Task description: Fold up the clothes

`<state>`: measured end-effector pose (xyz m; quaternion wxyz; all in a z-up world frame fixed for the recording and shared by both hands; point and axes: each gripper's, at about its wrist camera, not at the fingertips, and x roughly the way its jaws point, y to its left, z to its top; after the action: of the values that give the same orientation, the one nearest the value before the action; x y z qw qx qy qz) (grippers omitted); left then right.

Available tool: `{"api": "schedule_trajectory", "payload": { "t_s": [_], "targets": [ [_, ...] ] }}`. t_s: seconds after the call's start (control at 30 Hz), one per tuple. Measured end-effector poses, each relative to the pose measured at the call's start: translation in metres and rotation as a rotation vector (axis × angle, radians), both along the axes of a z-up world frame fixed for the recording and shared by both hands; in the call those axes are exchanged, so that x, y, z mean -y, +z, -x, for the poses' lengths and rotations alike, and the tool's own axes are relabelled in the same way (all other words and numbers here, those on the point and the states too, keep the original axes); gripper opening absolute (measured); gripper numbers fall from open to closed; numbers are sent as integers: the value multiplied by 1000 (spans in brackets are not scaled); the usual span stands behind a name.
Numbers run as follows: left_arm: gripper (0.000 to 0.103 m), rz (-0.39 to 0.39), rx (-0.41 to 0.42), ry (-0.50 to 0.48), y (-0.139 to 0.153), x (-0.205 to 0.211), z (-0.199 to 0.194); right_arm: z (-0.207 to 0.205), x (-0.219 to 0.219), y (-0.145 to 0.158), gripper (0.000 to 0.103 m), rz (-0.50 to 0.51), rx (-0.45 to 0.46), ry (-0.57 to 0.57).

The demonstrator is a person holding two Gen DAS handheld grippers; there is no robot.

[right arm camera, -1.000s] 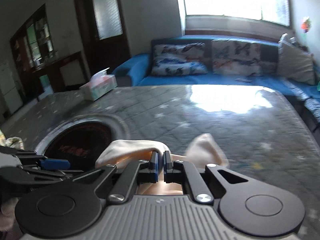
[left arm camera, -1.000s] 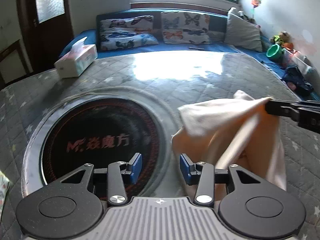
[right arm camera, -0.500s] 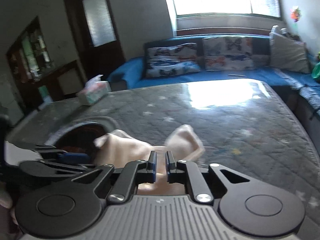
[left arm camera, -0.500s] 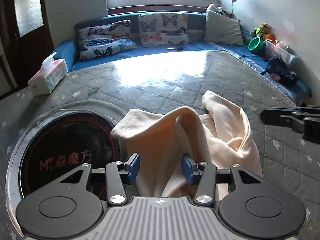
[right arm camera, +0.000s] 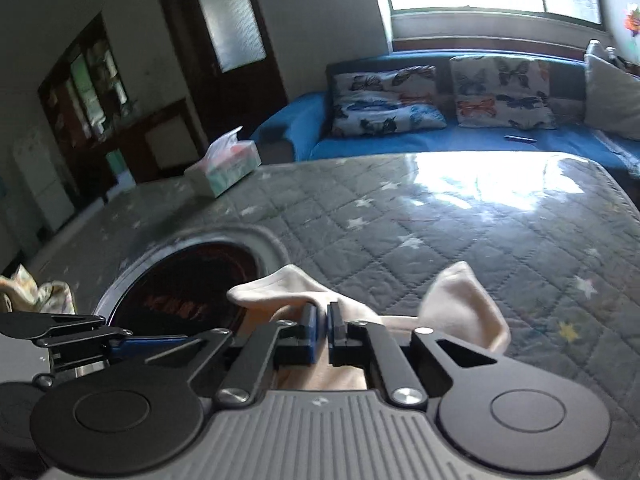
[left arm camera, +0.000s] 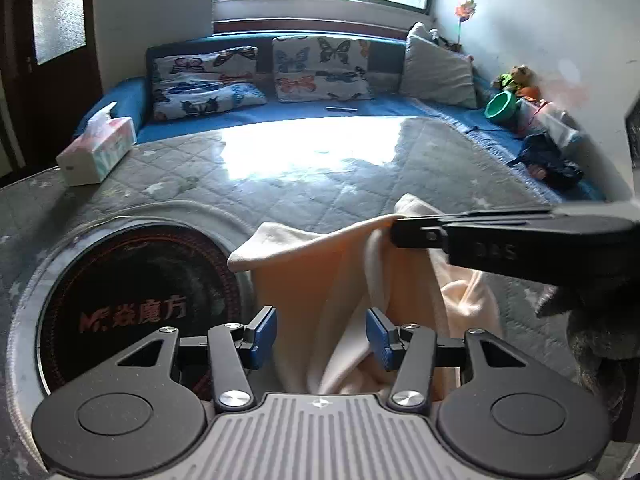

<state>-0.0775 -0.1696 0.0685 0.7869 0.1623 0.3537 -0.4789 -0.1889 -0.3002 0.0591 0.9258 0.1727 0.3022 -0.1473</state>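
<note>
Table [left arm camera: 360, 184] under a grey quilted star-print cover, round dark panel [left arm camera: 132, 304] with red lettering set in near left. Tissue box [left arm camera: 98, 148] on far left edge. Cream garment [left arm camera: 332, 280] partly lying near centre, just right of panel. Patterned cloth [right arm camera: 32, 294] at near left edge

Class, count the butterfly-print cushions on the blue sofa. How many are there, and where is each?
2. One butterfly cushion lies at the sofa's left end; the other leans on the backrest beside it, left of the plain grey cushion. None seems hidden.
</note>
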Motion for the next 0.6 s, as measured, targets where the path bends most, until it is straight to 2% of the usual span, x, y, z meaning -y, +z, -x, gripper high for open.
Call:
{"api": "schedule_trajectory", "payload": {
  "t_s": [0.1,0.37,0.43,0.47,0.5,0.53,0.6],
  "targets": [
    [53,16,-13,-30,2,7,4,14,7,1,3,-1,11,-37],
    [50,-11,13,-82,-10,33,8,34,18,1,2,30,4,-105],
    [32,-26,10,-102,-16,37,6,42,20,2,2,38,12,-126],
    [29,-32,19,-114,-19,39,7,47,22,3,2,44,16,-139],
    [20,-32,29,-121,-21,38,7,51,23,4,2,50,19,-152],
    [15,-31,39,-127,-23,37,8,56,25,5,2,55,24,-168],
    [12,-20,45,-113,-23,32,6,68,29,9,2,61,36,-201]
  ]
}}
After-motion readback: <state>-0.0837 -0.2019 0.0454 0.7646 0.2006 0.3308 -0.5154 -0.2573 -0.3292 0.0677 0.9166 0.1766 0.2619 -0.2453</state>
